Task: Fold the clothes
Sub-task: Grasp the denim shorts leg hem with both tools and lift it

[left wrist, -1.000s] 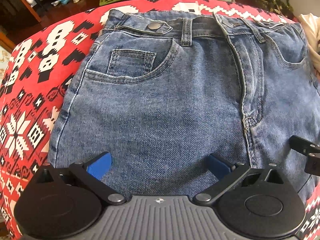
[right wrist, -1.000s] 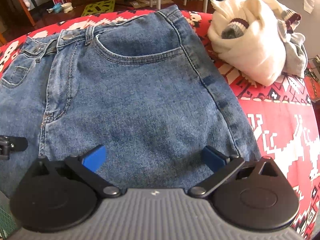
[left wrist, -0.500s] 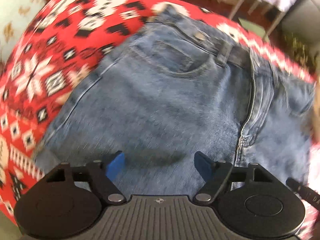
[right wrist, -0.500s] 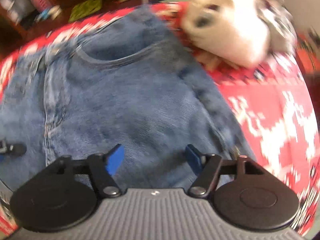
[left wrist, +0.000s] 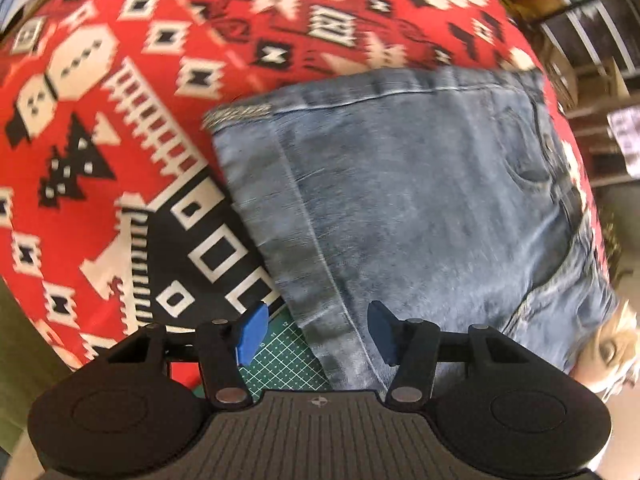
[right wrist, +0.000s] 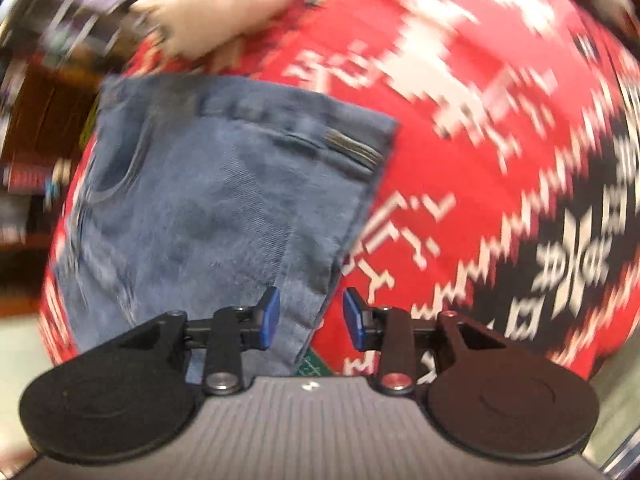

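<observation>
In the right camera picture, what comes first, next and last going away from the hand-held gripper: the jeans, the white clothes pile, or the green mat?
From the right hand-held gripper:
1. Green mat, just below the fingertips.
2. Jeans, ahead and left, with one edge between the fingers.
3. White clothes pile, far top left, blurred.

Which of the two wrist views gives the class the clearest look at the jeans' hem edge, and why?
The left wrist view: the jeans are fairly sharp there, and the hem edge with its stitching reads clearly against the red patterned cloth. The right wrist view shows the same hem, but motion blur smears it.
</observation>
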Demonstrator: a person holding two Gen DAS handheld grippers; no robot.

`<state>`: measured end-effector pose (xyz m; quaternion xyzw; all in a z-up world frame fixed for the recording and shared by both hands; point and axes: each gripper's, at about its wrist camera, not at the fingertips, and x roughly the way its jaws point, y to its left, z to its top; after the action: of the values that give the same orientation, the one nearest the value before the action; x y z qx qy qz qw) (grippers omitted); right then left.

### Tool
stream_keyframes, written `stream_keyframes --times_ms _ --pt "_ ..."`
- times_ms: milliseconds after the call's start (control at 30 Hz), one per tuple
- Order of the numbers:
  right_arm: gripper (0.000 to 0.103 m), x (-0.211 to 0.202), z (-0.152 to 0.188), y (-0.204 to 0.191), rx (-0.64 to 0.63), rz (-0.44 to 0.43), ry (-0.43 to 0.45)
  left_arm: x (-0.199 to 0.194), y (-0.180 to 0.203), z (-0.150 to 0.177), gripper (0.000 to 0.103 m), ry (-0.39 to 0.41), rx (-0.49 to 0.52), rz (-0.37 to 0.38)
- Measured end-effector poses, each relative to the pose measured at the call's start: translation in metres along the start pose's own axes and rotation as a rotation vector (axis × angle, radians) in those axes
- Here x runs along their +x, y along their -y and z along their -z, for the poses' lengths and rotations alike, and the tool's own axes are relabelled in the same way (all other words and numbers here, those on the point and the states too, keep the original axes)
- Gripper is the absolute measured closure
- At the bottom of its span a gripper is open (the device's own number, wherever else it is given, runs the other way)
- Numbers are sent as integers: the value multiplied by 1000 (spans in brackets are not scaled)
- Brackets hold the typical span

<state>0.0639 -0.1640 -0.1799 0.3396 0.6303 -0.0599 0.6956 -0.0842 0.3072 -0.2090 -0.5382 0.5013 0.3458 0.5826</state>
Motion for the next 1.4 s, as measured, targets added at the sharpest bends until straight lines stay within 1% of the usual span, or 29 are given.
stream_keyframes --times_ms 67,100,167,233,333,400,433,467,500,533,600,633,667,733,833,933,1033,1200,1333,1400 --pt "64 4 -1 3 55 -6 -2 3 -2 0 51 -10 -20 12" --pt "64 5 -2 5 81 -10 -2 5 -2 0 51 -12 -26 3" --pt "64 10 -2 3 93 24 -14 6 -1 -1 51 -8 -33 -9" --pt "64 11 -3 0 96 35 -3 5 3 -3 51 9 -27 -15" --pt "64 12 -3 -5 95 63 6 5 13 -8 51 23 -17 -43" --pt "65 15 -6 -9 104 74 12 7 21 -13 51 22 -7 -75" --pt "65 18 -8 -11 111 76 14 8 26 -14 55 23 6 -101" --pt "65 20 -11 -14 108 87 14 8 32 -15 62 29 21 -127" --pt "66 22 -13 -18 105 99 13 9 39 -16 64 35 36 -153" --pt "70 23 -14 -21 93 112 11 10 45 -17 69 41 51 -179" --pt "74 24 -16 -28 64 141 5 10 56 -16 75 45 69 -209" --pt "85 25 -17 -31 46 156 2 11 62 -15 87 47 85 -220" --pt "93 27 -18 -35 28 174 -6 11 68 -13 89 49 103 -231" --pt "94 29 -20 -39 11 190 -13 12 79 -10 91 54 132 -254" --pt "96 28 -20 -44 -6 212 -20 10 82 -5 92 54 149 -276" --pt "96 22 -17 -44 -8 228 -24 4 79 1 92 41 165 -281" --pt "97 15 -11 -41 -19 247 -40 -1 72 11 92 7 179 -297" --pt "97 2 5 -21 -19 275 -88 -8 60 27 92 -51 201 -325" --pt "97 -7 21 -1 -4 312 -134 -6 53 36 92 -79 223 -343" --pt "96 -11 27 8 10 322 -147 -8 58 37 91 -80 238 -346"
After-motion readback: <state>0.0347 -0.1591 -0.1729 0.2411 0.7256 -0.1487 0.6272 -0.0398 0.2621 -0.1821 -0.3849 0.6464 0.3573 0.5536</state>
